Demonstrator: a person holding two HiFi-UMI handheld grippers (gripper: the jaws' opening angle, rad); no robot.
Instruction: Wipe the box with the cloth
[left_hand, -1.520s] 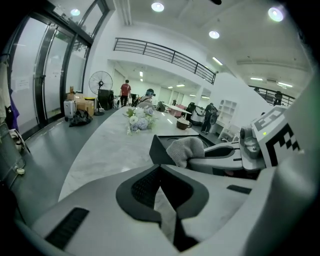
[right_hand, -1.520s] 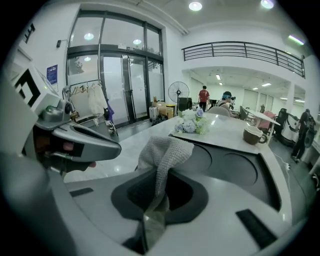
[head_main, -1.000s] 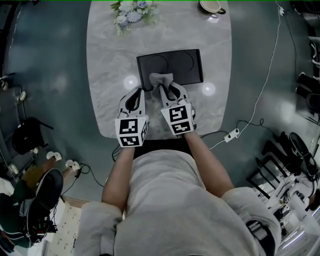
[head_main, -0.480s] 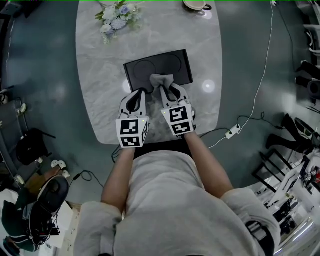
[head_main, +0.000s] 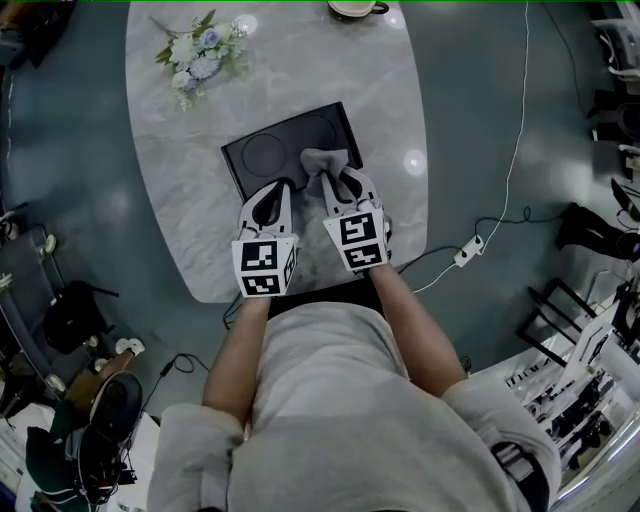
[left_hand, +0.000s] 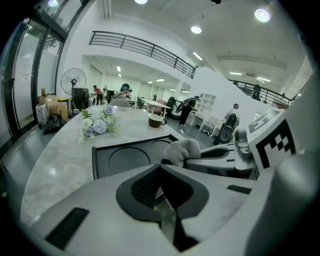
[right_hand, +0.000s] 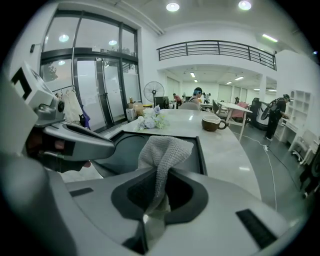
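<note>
Shifted toward the near-right corner of the box (head_main: 265, 155), the cloth (head_main: 322, 160) pinched by the right gripper (head_main: 336, 180) needs flat, firm pressure; left gripper (head_main: 272, 192) seems pressed together, empty.

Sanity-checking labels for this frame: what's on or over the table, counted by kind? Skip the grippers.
Black box: 1
Grey cloth, held in the right gripper: 1
Flower bunch: 1
Cup: 1
Total: 4
</note>
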